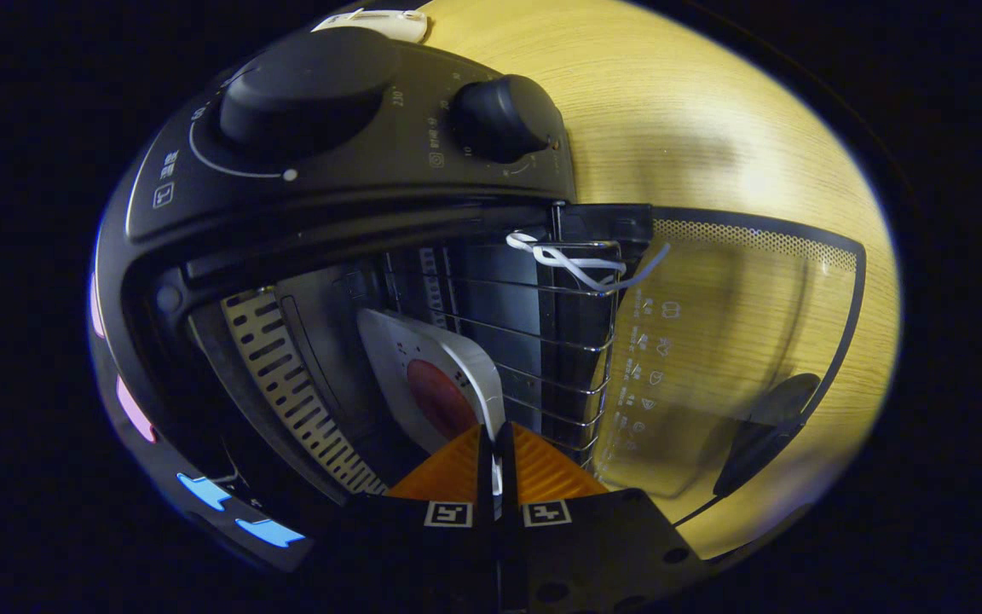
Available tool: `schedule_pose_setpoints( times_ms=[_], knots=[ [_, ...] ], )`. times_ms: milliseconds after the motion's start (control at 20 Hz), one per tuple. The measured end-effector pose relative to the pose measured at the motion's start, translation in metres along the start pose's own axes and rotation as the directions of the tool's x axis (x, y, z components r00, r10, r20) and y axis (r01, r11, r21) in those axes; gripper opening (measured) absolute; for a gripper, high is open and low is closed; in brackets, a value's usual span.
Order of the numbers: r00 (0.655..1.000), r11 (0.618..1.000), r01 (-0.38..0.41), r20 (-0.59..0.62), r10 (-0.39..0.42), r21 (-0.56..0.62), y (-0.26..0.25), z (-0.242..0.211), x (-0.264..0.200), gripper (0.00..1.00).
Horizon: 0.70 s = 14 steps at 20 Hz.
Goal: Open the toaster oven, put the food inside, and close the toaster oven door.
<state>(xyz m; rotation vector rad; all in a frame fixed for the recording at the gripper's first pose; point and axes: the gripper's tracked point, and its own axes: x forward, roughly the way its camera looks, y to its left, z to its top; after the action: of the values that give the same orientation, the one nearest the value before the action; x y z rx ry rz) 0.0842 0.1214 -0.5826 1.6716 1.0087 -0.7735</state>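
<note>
Plate (457, 375) of food inside toaster oven (346, 213)

The toaster oven's control panel (346, 183) carries the numbers 230, 50 and 10 around its knobs. Small white food pictograms run down the open glass door (713, 341). Two square coded markers sit on the gripper (498, 465).

A kitchen-like booth setup: a black toaster oven (346, 256) with dials stands on a pale wood-grain bench (713, 128).
</note>
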Motion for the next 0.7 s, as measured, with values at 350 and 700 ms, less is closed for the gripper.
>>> schedule_pose_setpoints(
  times_ms=[350, 700],
  knots=[
    [0.999, 0.997, -0.021, -0.031, 0.019, -0.078, -0.004, -0.003, -0.025, 0.3],
    [0.996, 0.919, -0.049, -0.082, 0.019, -0.391, -0.022, -0.016, -0.101, 0.99]
  ],
)
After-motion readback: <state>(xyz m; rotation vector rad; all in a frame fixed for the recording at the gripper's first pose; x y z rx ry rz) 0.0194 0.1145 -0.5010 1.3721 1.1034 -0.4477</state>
